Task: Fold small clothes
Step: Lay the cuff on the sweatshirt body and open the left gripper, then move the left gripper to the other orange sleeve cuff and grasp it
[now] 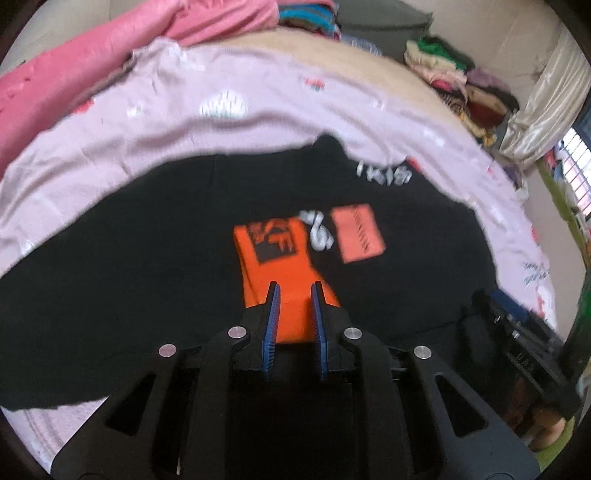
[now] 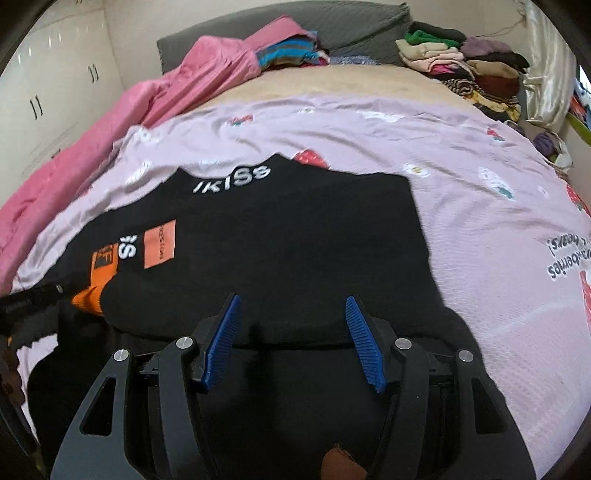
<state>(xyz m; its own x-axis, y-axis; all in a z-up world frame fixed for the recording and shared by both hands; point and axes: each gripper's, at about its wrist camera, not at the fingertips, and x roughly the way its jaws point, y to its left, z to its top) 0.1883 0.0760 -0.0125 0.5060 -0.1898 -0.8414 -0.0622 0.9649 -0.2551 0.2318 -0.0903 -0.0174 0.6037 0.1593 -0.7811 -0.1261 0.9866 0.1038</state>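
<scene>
A black T-shirt (image 2: pixel 295 236) with orange patches and white lettering lies spread on the lilac sheet (image 2: pixel 480 221). My left gripper (image 1: pixel 294 286) hangs low over the shirt's orange print (image 1: pixel 273 254). Its jaws stand a narrow gap apart, orange cloth shows in that gap, and the pads do not visibly press on it. In the right wrist view the left gripper (image 2: pixel 33 297) appears at the left edge beside a bunched bit of orange. My right gripper (image 2: pixel 291 299) stands wide open above the shirt's near hem, with black cloth below and nothing pinched.
A pink blanket (image 2: pixel 155 103) lies bunched along the left side of the bed. Stacks of folded clothes (image 2: pixel 465 62) sit at the far right by a grey headboard (image 2: pixel 351 33). A white wardrobe (image 2: pixel 51 85) stands left, and a curtain and window (image 1: pixel 576 162) right.
</scene>
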